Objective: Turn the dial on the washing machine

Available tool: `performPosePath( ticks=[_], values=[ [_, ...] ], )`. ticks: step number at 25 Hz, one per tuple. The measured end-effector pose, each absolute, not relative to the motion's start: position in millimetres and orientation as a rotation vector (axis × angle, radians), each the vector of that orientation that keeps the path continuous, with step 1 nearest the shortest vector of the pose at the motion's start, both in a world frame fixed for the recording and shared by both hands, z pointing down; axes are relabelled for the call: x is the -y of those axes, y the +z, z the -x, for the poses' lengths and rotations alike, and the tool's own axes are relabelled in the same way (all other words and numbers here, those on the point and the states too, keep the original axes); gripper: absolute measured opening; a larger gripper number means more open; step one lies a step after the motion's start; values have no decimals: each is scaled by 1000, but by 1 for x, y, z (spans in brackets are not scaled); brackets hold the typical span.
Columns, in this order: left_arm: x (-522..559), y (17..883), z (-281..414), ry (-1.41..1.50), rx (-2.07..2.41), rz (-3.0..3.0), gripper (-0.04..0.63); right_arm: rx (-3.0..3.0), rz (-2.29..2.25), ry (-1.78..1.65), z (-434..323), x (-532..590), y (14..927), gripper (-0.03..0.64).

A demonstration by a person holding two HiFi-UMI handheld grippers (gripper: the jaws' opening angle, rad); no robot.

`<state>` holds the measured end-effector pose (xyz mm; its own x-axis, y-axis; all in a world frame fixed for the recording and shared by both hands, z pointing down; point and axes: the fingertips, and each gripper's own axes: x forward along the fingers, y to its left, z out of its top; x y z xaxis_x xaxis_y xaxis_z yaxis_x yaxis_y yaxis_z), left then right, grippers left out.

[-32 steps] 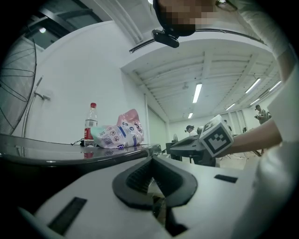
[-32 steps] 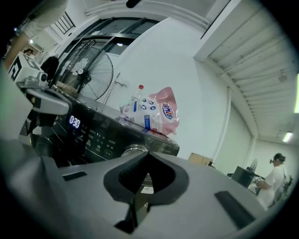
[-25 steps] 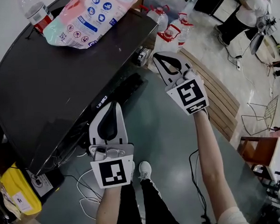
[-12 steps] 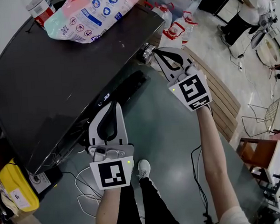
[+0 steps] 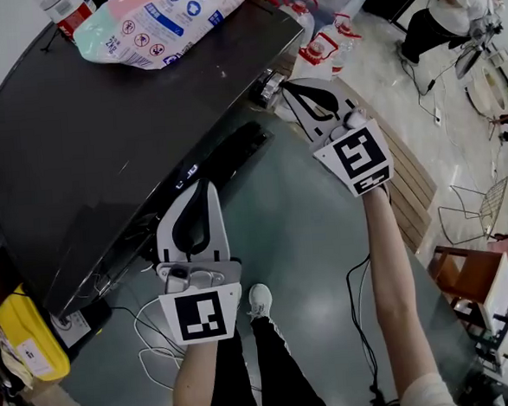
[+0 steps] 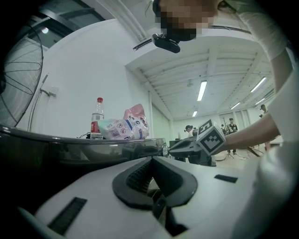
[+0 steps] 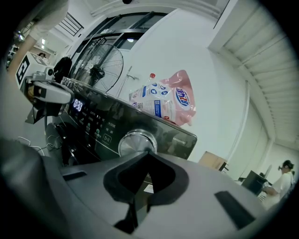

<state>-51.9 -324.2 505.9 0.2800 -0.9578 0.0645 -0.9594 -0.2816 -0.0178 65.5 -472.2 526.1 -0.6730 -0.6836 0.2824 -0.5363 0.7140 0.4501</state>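
Note:
The black washing machine fills the upper left of the head view. Its silver dial sits on the front panel near the right corner. My right gripper is shut and empty, its tips just beside the dial. In the right gripper view the dial stands directly beyond the closed tips of the right gripper, with a small gap between them. My left gripper is shut and empty. It hangs in front of the panel's left part, below the lit display. In its own view the left gripper shows nothing between the jaws.
A pink detergent bag and a red-labelled bottle lie on the machine's top. A yellow container and cables are on the floor at left. Water jugs and a wooden pallet lie to the right. A person works far back.
The right gripper has shifted up and to the right along the panel, ending with its tips beside the dial. The left gripper has stayed where it was, still shut.

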Motion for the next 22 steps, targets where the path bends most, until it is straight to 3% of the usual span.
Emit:
performPosePath(
  ticks=[22],
  values=[
    [320,516,60,137,1898,-2472,-2,2490,-961,-390,-63,467,544,3]
  ],
)
